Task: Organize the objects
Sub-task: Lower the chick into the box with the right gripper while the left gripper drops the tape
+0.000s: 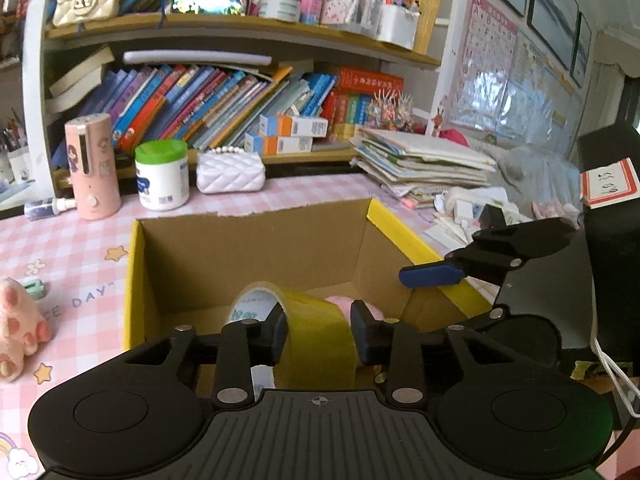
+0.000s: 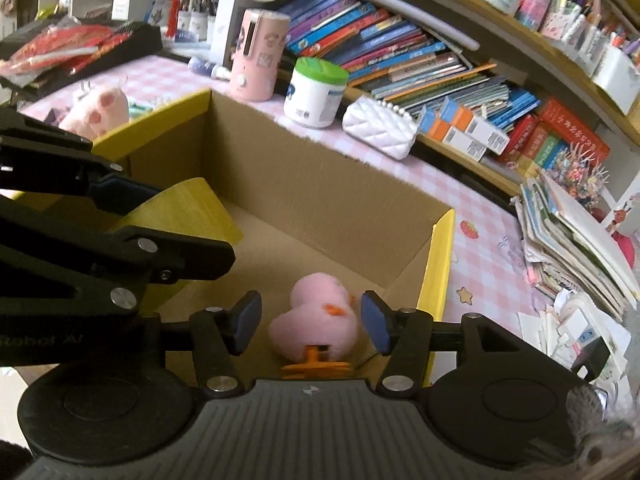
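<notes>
An open cardboard box (image 1: 256, 256) with yellow flaps stands on a pink checked table (image 1: 72, 248). The left gripper (image 1: 320, 330) reaches into the box; a roll of yellow tape (image 1: 316, 320) stands on edge between its fingers (image 1: 278, 334), which sit partly open with a slight gap at the right pad, so a firm hold is not evident. The right gripper (image 2: 310, 320) also points into the box, its blue-padded fingers (image 2: 374, 322) apart on either side of a pink plush duck (image 2: 316, 324) with orange feet, neither pad pressing it. The duck rests on the box floor near the right wall, just beside the tape. Behind the box stand a pink cylindrical device (image 1: 93, 166), a green-lidded white jar (image 1: 162, 174) and a white quilted purse (image 1: 231, 172). A pink plush toy (image 1: 18, 320) lies left of the box; a stack of booklets (image 1: 424, 160) lies to its right, below crowded bookshelves (image 1: 224, 96).
</notes>
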### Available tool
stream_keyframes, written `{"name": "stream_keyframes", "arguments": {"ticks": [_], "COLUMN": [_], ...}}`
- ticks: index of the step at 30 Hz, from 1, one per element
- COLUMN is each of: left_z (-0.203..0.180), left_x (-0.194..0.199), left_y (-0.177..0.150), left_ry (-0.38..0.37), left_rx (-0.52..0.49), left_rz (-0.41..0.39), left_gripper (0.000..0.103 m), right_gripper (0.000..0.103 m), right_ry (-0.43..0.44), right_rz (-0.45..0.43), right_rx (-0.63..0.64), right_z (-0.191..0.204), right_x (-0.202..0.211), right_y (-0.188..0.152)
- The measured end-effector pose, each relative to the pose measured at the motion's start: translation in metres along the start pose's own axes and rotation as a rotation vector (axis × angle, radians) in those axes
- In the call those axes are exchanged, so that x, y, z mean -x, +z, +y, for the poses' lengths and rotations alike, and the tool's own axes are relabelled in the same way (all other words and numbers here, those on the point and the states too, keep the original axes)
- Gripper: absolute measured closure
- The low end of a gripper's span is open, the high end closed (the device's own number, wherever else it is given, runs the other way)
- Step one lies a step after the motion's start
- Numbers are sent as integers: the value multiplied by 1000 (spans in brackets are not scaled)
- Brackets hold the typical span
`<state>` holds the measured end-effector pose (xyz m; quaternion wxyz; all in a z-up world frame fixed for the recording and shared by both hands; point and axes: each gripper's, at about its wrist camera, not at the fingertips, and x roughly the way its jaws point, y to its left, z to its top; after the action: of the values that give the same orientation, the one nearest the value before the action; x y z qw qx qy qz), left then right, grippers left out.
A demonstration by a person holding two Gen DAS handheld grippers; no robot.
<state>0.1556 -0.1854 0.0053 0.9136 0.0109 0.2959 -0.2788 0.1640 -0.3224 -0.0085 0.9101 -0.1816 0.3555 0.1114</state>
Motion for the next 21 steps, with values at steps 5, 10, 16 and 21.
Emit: {"name": "stream_keyframes", "arguments": {"ticks": [5, 10, 16, 21], "left_z": [-2, -4, -7, -10], "left_x": [17, 34, 54, 68], "left_y": [1, -1, -5, -7], "left_ry": [3, 8, 3, -10], "left_rx": [17, 31, 2, -8], "left_rz": [-40, -69, -130, -163], "left_gripper": [54, 40, 20, 20], "right_gripper": [40, 39, 38, 38], "right_ry": [-35, -61, -83, -102], "right_rz": [-44, -70, -75, -75], "right_rx": [-37, -93, -175, -240], "right_z": [0, 1, 1, 2], "right_x": [17, 33, 45, 56], "right_y": [0, -3, -7, -13]}}
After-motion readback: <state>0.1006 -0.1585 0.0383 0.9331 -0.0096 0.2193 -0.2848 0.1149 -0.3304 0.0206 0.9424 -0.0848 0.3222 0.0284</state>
